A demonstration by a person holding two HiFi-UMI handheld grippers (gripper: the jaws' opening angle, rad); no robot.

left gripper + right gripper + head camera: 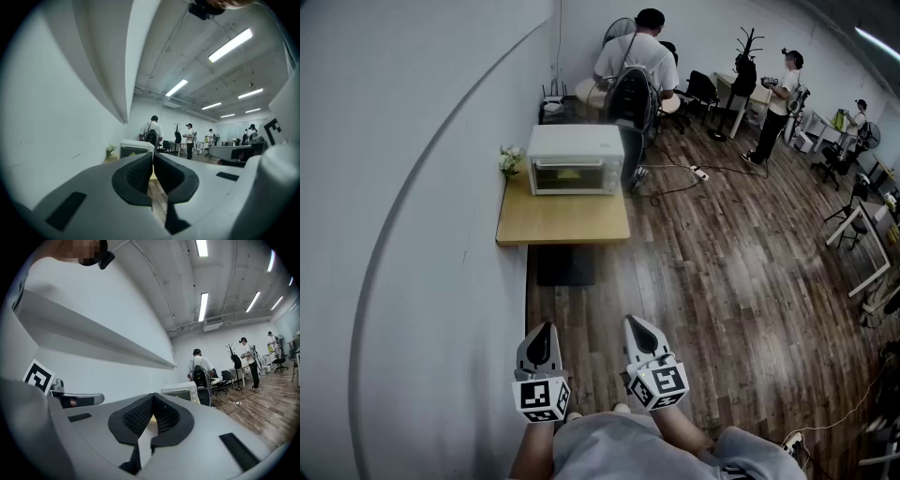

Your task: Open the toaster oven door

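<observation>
Left gripper, right gripper: level, side by side, jaws closed, empty.

toaster oven on table against wall, flowers left of it

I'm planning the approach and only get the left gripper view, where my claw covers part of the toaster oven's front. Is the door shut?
Observer: Yes. In the head view the toaster oven has its door up and shut, facing you.
Operator: Where does it sit on the table?
Observer: At the far end of the wooden table; the near half is bare wood.
Operator: And the right claw?
Observer: The right claw is shut, with nothing in it.
</observation>
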